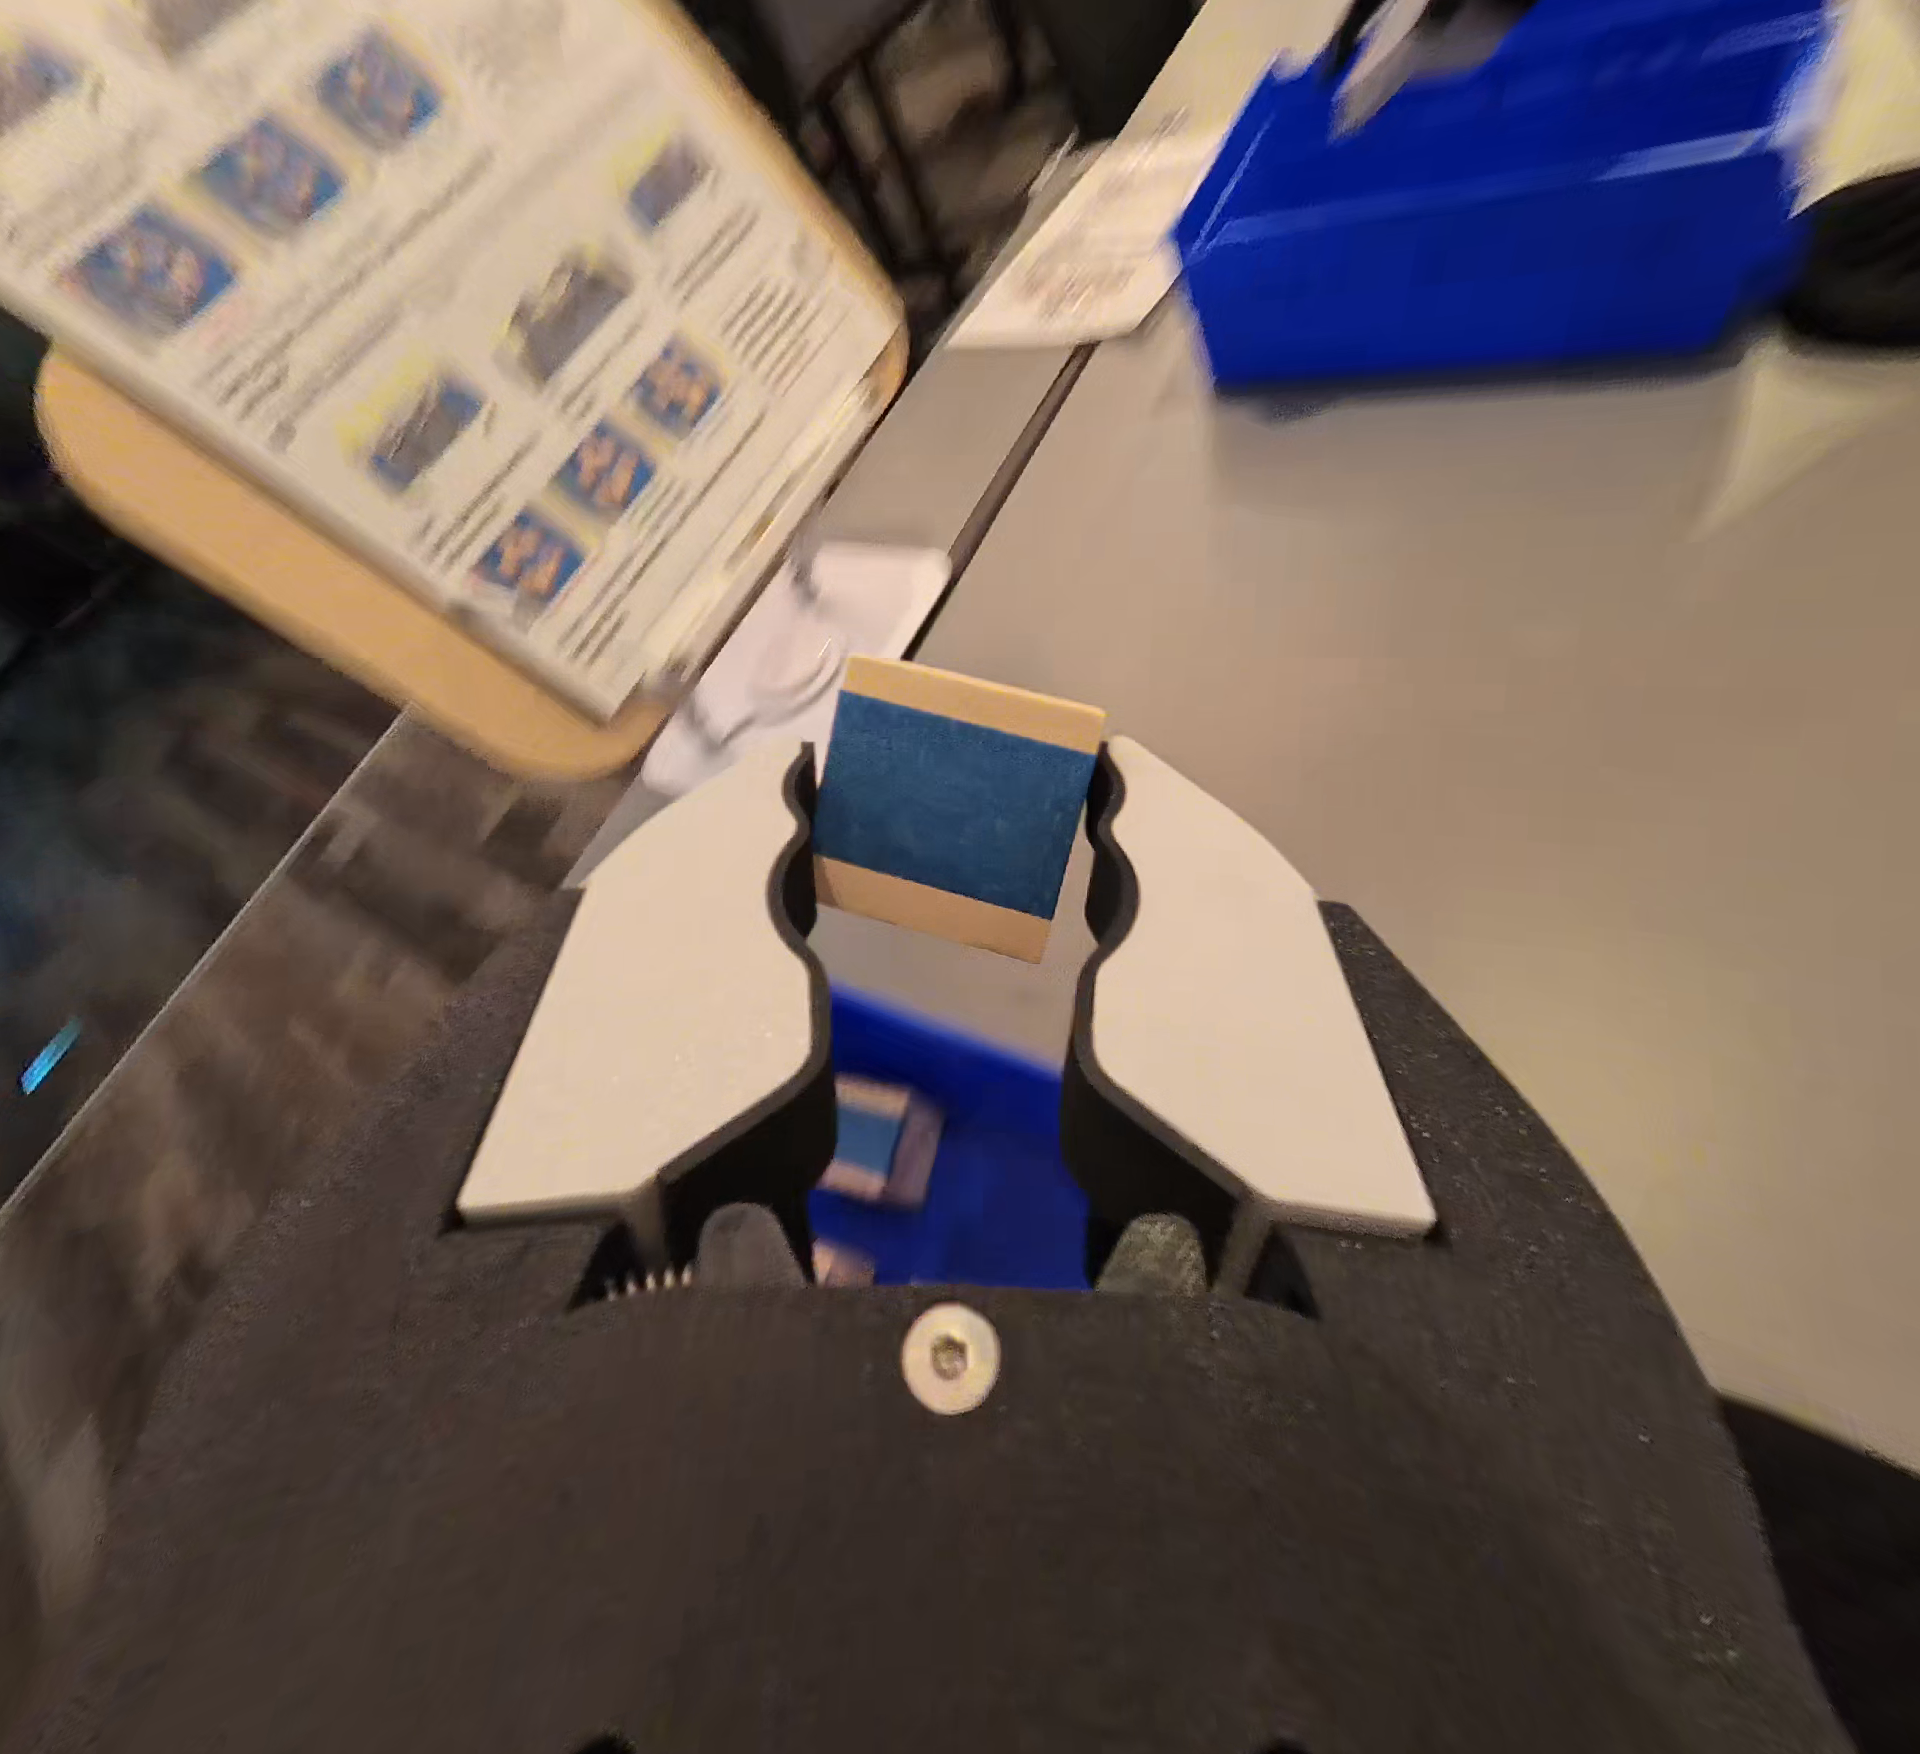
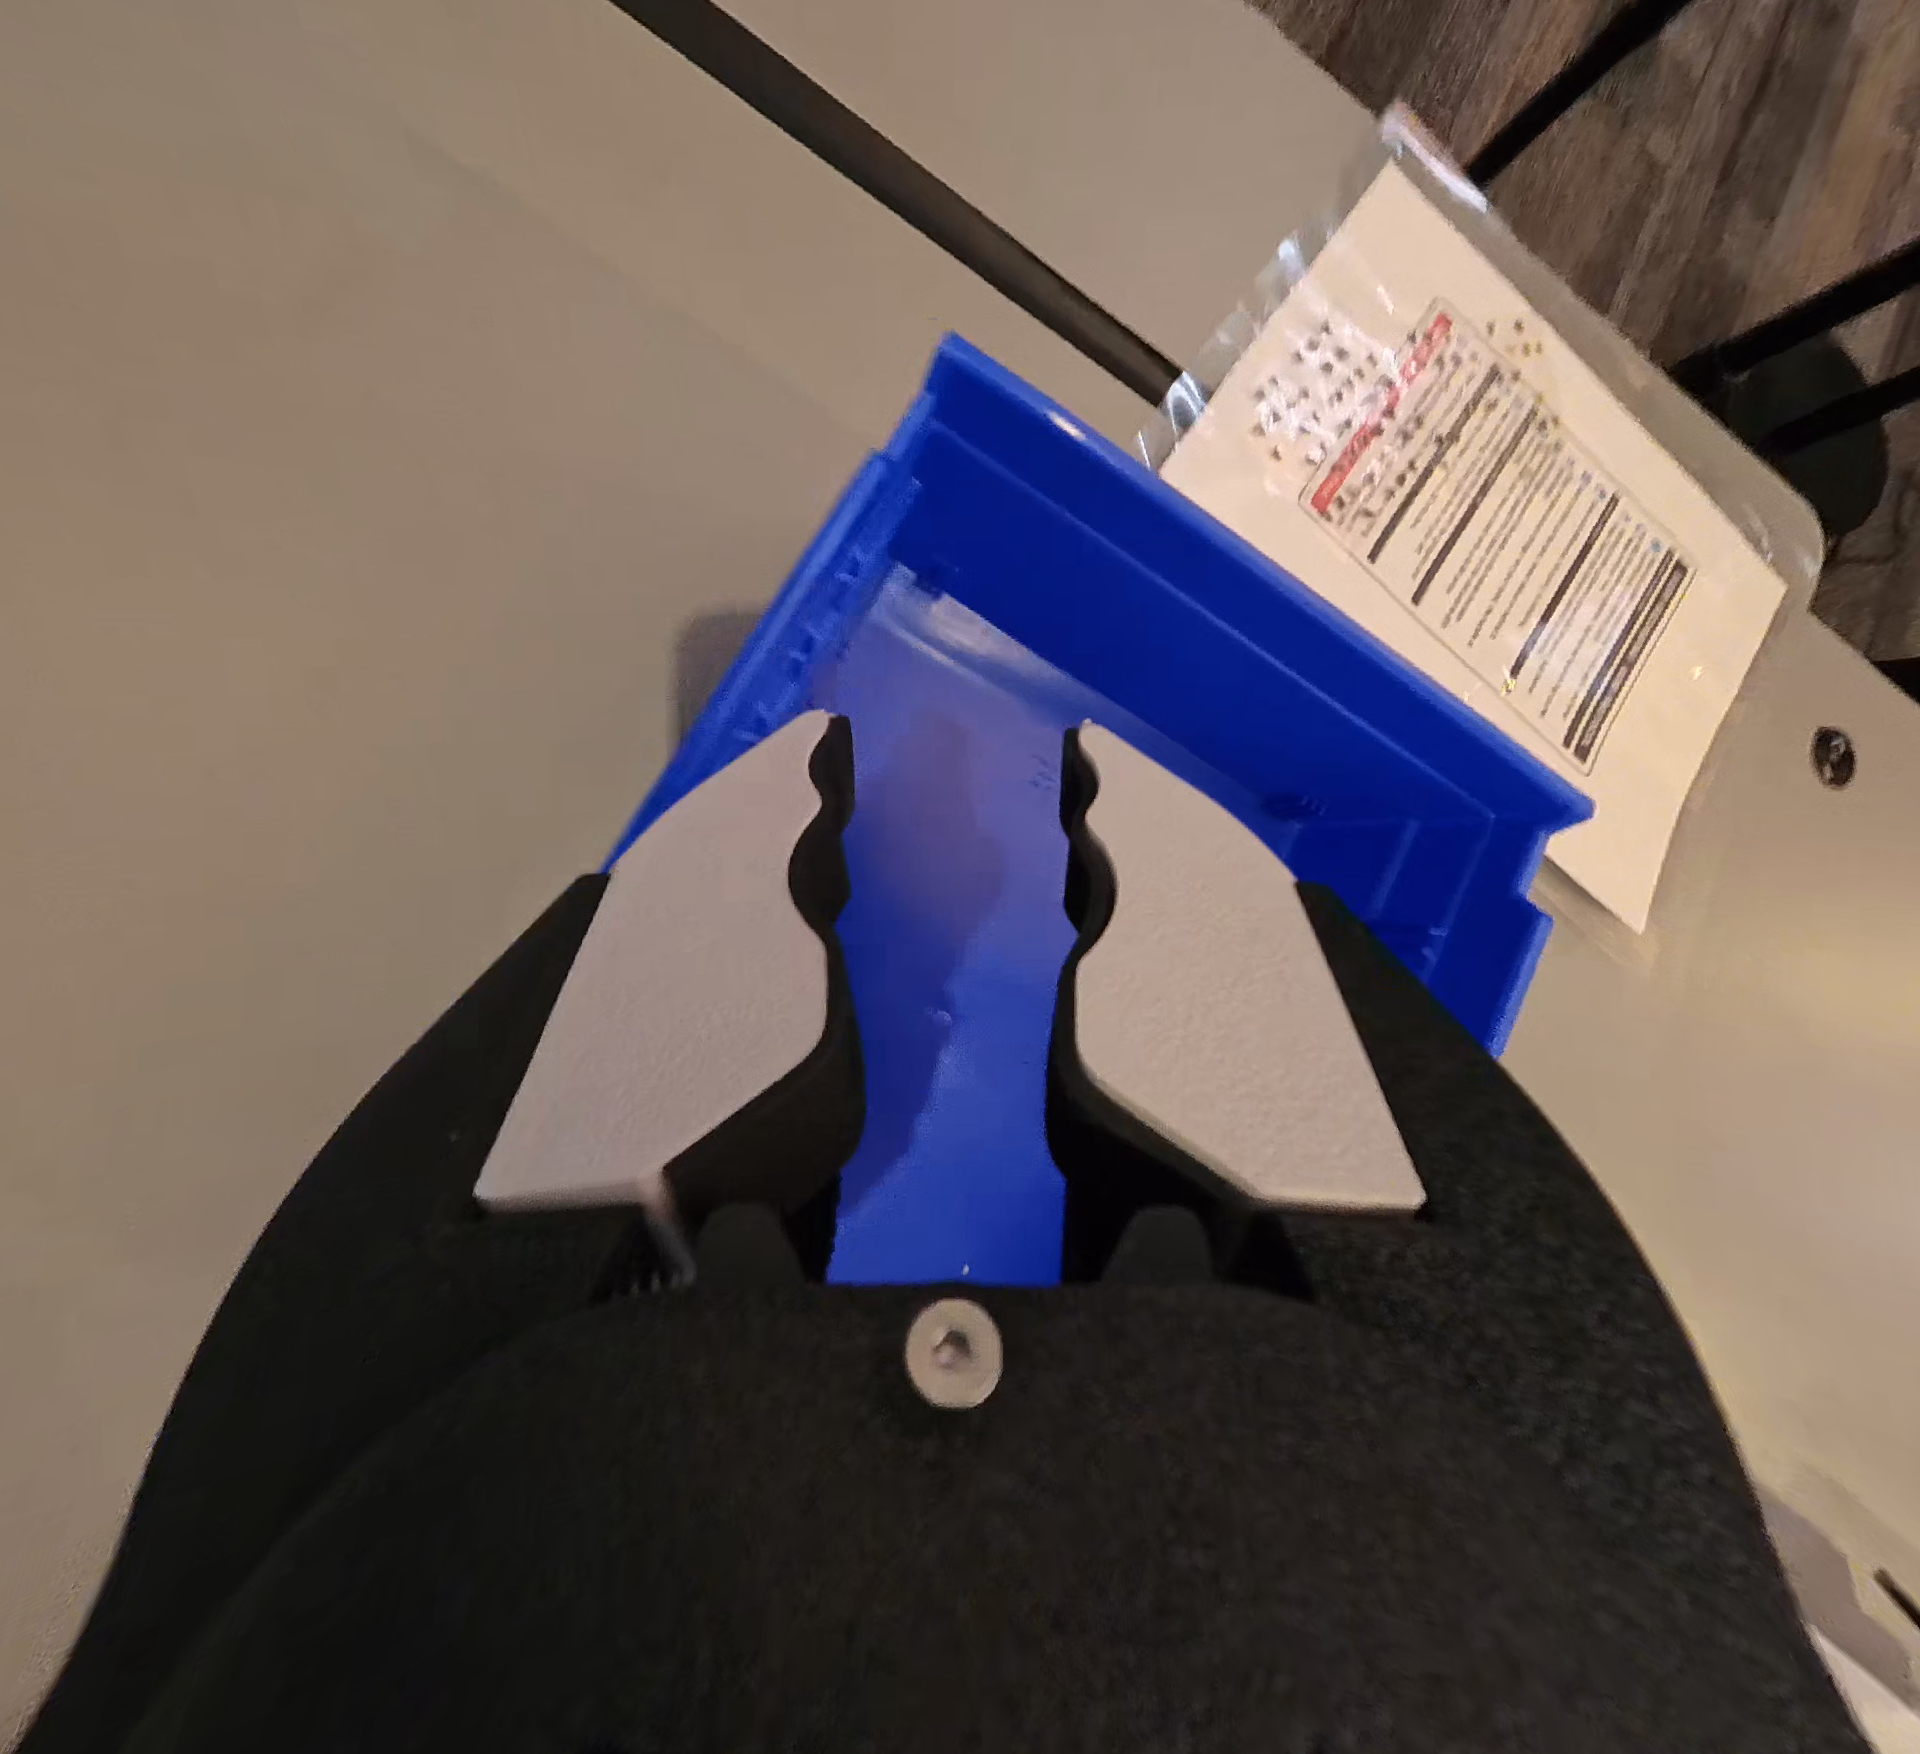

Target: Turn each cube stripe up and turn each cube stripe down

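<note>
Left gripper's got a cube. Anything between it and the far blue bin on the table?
Nothing visible. The left gripper is shut on the striped cube, held above the grey table. The stretch of table toward the far blue bin looks bare. The right gripper is open over that bin's inside, so it may crowd the drop.
</note>
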Action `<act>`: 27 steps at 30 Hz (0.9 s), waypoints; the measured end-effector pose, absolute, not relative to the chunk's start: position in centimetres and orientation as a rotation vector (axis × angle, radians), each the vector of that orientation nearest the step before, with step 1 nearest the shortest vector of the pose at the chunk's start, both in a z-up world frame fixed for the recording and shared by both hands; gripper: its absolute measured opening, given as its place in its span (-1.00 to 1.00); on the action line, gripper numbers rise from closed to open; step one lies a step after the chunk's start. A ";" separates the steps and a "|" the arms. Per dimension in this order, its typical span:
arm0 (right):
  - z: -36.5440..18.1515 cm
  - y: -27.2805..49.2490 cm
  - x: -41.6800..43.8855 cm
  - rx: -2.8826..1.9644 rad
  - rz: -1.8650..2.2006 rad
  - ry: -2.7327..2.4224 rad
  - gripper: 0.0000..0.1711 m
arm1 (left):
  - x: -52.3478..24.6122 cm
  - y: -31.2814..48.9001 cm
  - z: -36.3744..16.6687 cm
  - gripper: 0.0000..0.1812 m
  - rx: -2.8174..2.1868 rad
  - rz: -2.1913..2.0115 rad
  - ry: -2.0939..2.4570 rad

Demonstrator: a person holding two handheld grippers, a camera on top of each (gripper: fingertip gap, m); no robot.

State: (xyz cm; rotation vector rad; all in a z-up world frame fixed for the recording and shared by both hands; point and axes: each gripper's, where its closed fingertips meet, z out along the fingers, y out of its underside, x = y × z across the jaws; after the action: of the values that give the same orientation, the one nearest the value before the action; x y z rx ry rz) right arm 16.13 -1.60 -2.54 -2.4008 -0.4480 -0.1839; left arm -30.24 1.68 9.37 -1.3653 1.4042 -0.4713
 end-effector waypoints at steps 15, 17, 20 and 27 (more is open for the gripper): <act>8.4 -5.6 -10.3 -1.386 0.151 -1.075 -0.23 | -16.0 -5.3 11.4 -0.46 -1.392 -1.760 1.104; 8.0 -5.7 -11.9 -1.340 0.038 -1.097 -0.16 | -15.2 -5.6 10.9 -0.46 -1.433 -1.820 1.077; 8.3 -6.1 -13.2 -1.218 -0.112 -1.095 -0.15 | -14.3 -6.0 10.4 -0.46 -1.471 -1.915 1.029; 9.1 -6.8 -13.8 -1.127 -0.201 -1.075 -0.20 | -13.2 -7.9 9.9 -0.46 -1.502 -2.052 1.055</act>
State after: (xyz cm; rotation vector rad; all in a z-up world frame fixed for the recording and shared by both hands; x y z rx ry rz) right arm -13.77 -6.83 9.10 -1.1266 -1.0748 -0.2015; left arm -13.24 -7.86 9.87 -1.5017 1.0547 -2.0522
